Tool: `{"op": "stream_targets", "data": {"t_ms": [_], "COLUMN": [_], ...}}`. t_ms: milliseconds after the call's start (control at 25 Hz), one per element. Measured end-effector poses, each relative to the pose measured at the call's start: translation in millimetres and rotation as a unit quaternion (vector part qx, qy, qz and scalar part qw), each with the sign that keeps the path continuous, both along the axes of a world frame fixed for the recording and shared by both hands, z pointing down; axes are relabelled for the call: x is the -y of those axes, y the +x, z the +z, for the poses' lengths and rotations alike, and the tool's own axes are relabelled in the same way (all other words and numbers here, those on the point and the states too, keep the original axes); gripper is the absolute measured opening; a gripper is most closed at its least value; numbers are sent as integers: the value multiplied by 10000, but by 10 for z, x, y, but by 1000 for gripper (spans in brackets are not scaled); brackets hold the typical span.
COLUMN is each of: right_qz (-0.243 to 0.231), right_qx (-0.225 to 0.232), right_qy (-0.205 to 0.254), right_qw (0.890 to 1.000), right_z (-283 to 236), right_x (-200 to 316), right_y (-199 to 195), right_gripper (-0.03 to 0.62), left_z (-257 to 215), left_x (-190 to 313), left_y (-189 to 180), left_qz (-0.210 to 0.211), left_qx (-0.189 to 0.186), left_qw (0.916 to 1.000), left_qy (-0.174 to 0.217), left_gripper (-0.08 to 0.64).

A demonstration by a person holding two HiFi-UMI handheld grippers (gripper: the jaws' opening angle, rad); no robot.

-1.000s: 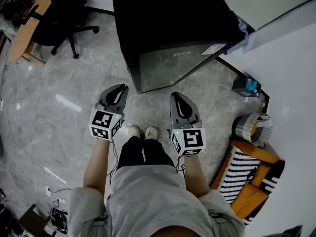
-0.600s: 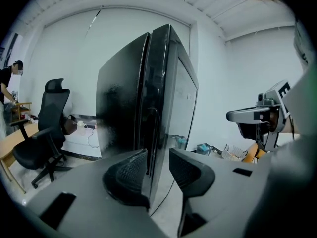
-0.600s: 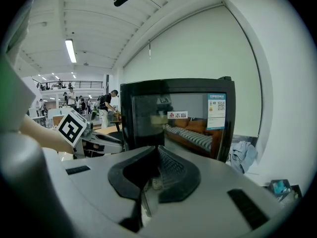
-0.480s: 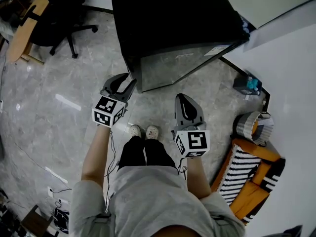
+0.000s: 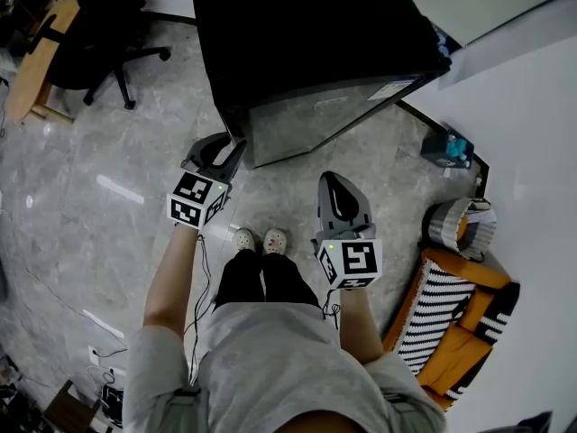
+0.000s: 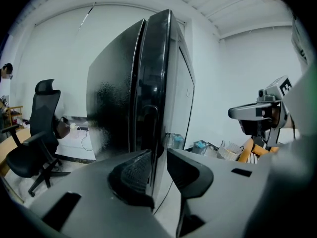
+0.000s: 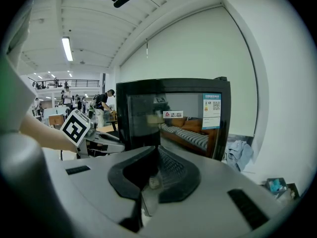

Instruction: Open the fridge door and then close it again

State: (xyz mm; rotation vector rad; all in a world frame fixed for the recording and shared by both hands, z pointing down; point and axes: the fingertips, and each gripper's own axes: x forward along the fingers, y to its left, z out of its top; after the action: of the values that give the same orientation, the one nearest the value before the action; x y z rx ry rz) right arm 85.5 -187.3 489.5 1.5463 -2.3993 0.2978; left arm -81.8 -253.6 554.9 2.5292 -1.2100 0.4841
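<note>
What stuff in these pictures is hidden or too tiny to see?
- Inside the fridge: every view, its door covers it.
- Sticker print: right gripper view, too small.
- Fridge's back: head view, cut off by top edge.
- Office chair: head view, top edge cuts it.

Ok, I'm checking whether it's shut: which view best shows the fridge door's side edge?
The left gripper view: the door's side edge stands close up, beside the fridge's side wall. The right gripper view shows only the door's glossy front; the head view sees that front steeply from above.
</note>
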Motion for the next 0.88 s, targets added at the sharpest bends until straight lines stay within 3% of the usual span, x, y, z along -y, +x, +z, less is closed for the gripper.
{"op": "stream_targets", "data": {"t_ms": [280,680,880], "right_qz": [14,34,86], "right_qx": [-6,-7,19], "right_qy": [15,61,127], "right_qw": [10000,10000,9999], "right_z": [-15,-69,-111], "right_x": [-16,-82,-79], "right_y": [24,72,152], "right_gripper": [25,26,25], "left_z": [3,1,-7], "left_x": [20,-17,-399], "left_y": [-12,-32,202], "left_qz": [-78,-305,31], "left_qx": [-63,124,101], "left_qw": [9999,9994,9999], "left_qy": [-86,-135,-104], "left_gripper": [92,81,69]}}
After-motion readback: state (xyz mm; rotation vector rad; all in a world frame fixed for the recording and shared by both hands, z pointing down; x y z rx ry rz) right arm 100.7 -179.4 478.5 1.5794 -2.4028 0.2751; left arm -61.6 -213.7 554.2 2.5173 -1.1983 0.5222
